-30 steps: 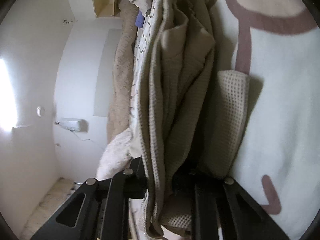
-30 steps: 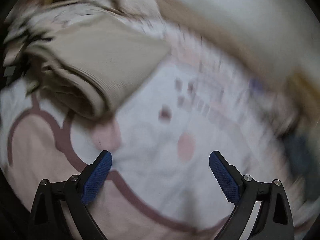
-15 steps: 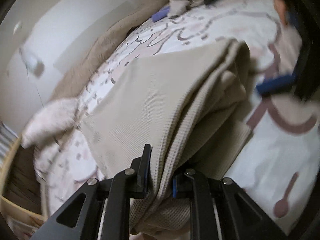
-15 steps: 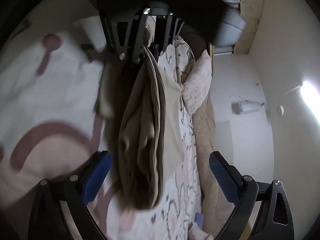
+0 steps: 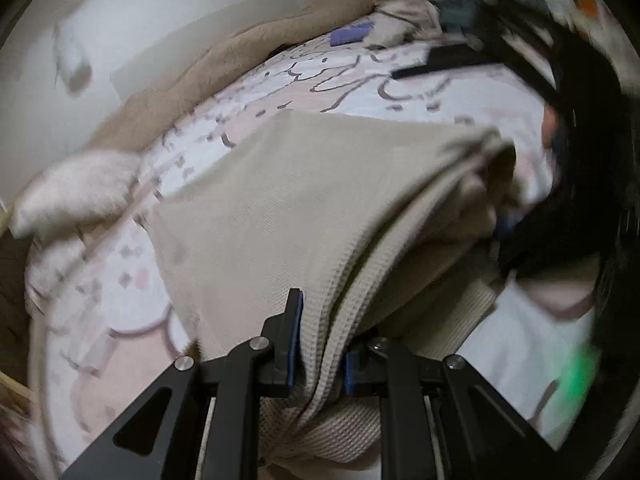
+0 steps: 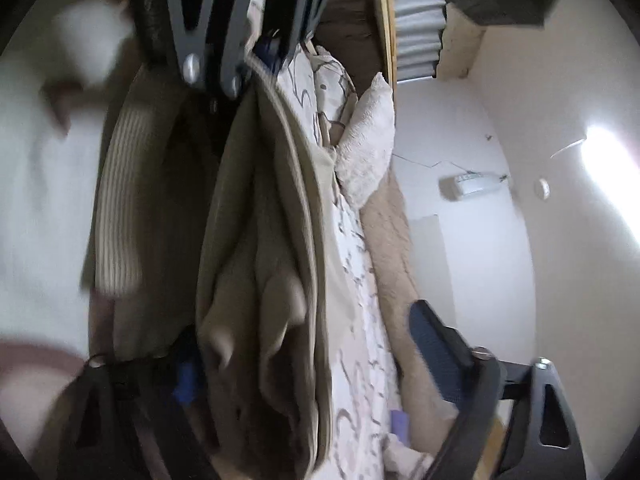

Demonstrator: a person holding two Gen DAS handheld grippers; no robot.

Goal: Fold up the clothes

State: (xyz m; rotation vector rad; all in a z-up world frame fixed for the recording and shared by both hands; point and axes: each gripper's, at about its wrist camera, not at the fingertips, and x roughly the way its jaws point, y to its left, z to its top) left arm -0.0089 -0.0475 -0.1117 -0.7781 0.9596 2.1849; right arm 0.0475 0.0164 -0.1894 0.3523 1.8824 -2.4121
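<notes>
On the left of the beige garment, seen from my left wrist, a fluffy pale pillow lies against a tan plush blanket at the wall side of the bed. The bed's sheet is white and pink with a cartoon print.

My left gripper is clenched on the garment: the jaws stand close together with a thick waffle-knit edge of several layers pinched between them. From there the garment runs forward as a flat folded panel over the sheet, its stacked layers showing along the right side.

To the right of the garment, at its far end, my right gripper has its jaws spread wide, one on either side of the hanging layers, not yet pressing them. From that wrist the garment hangs lengthwise between the two tools, with the left gripper at its top.

As I judge it, the folding is well along: the garment is already doubled into several layers, but it is held up rather than laid flat. What seems left is for my right jaws to take the free end, a last fold, and setting it down on the bed.

I can read no brand, label or writing anywhere; the view is partly blurred.
</notes>
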